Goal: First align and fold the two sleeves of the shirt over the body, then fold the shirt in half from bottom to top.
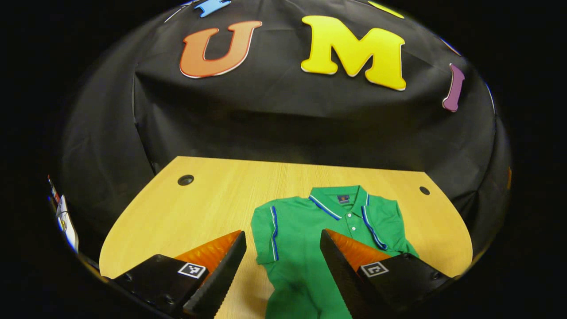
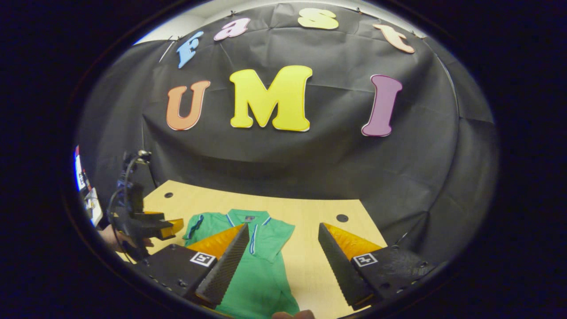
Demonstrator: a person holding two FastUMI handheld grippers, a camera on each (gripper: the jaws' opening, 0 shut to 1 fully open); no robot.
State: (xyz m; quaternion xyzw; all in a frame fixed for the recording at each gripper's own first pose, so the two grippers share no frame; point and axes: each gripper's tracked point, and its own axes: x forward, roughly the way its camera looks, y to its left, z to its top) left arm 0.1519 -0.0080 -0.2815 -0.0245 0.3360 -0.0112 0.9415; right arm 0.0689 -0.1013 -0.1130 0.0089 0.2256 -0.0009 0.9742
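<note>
The shirt [image 1: 310, 239] lies face up on the worktop [image 1: 199, 208], collar toward the booth wall and hem toward me, and it looks as if both sleeves are already turned in over the body, since the sides run nearly straight. My left gripper [image 1: 283, 266] hangs above the shirt's lower left part with its jaws wide apart and nothing between them. My right gripper [image 2: 283, 261] is also spread wide and empty, off the shirt's right edge over bare wood. In the right gripper view I can also see the left gripper [image 2: 148, 226], with a hand [image 2: 119, 241] behind it, beside the left sleeve [image 2: 195, 226].

I judge the cloth light, soft and limp: it will sag and drag where I do not hold it, and one ply may slip away from the one below. A thin knit gives the jaws little to bite, so I would pinch at a doubled or stitched edge. For the bottom-to-top fold I judge the two hem corners the best places, one for each gripper, catching every layer, then lifting evenly and laying the hem down at the collar [image 1: 339, 201]. The hem corners lie under my fingers, so I cannot tell how flat they are.
</note>
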